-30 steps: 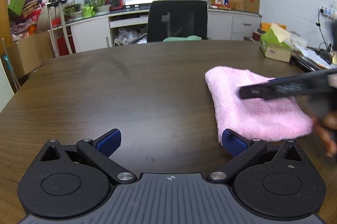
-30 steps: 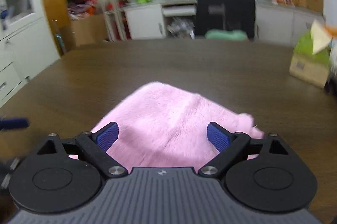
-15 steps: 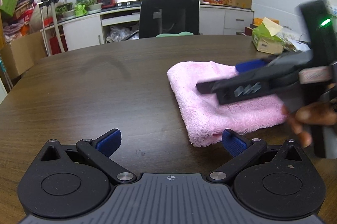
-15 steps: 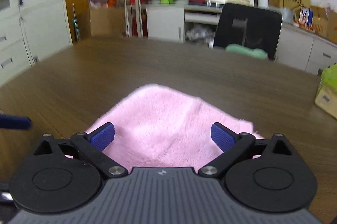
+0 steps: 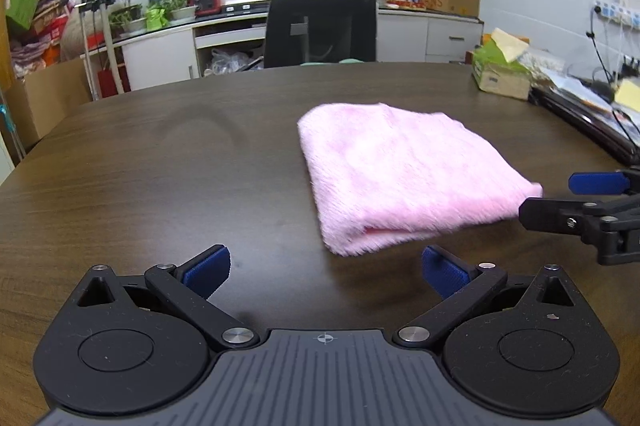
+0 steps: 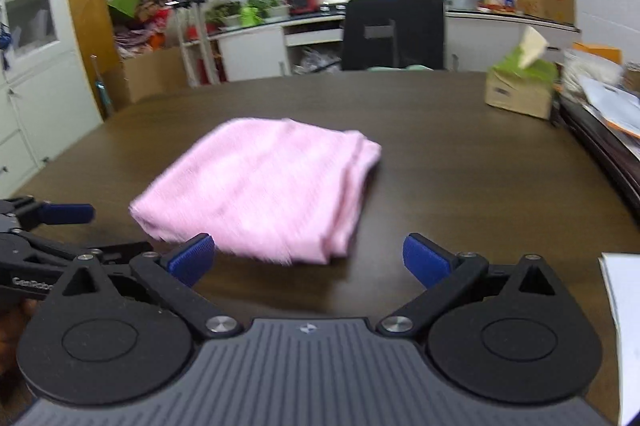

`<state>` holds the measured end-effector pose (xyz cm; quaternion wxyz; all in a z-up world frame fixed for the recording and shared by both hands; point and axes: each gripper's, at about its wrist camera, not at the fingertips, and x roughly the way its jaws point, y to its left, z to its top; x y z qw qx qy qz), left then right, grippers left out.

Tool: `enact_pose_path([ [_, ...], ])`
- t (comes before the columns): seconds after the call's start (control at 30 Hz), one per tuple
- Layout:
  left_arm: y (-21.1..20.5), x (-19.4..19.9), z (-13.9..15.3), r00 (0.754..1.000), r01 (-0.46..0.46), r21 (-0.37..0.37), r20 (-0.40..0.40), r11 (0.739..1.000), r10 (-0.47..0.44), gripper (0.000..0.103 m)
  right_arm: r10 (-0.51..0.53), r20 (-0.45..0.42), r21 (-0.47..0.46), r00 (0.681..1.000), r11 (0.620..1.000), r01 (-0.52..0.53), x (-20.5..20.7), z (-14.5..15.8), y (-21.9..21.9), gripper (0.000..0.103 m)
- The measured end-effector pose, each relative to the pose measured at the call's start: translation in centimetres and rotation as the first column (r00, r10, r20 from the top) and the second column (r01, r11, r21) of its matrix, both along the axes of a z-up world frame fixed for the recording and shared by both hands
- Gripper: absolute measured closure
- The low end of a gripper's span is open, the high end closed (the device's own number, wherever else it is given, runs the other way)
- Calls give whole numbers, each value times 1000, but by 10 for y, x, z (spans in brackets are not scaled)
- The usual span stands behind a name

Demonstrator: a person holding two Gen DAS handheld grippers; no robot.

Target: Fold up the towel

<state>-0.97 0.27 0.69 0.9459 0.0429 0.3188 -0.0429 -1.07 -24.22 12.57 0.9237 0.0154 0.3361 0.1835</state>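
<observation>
The folded pink towel (image 5: 404, 177) lies on the table (image 5: 160, 161), my left gripper (image 5: 326, 268) and right gripper (image 6: 308, 258) both spread wide, empty, just short of it. A tissue box (image 6: 520, 89) sits beyond; only the right view shows white paper (image 6: 624, 326).

Office; desk chair (image 5: 322, 27) (cabinets (image 5: 160, 55) behind)

The right hand-held gripper (image 6: 308, 258) is now pulled back off the pink towel (image 6: 264, 185). Its spread fingers no longer overlap the towel.
</observation>
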Motion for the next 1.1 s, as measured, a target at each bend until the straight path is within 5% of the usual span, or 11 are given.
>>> enact_pose_path([
  [0.53,-5,-3,-5,997,-64,-31,-50,997,63,0,-88,-71,-144,994,987,77,-2,-17,1,0],
  [1.1,-7,-5,-5,995,-86,-26,-54,996,85,0,-95,-64,-137,993,987,85,7,-23,-7,0],
])
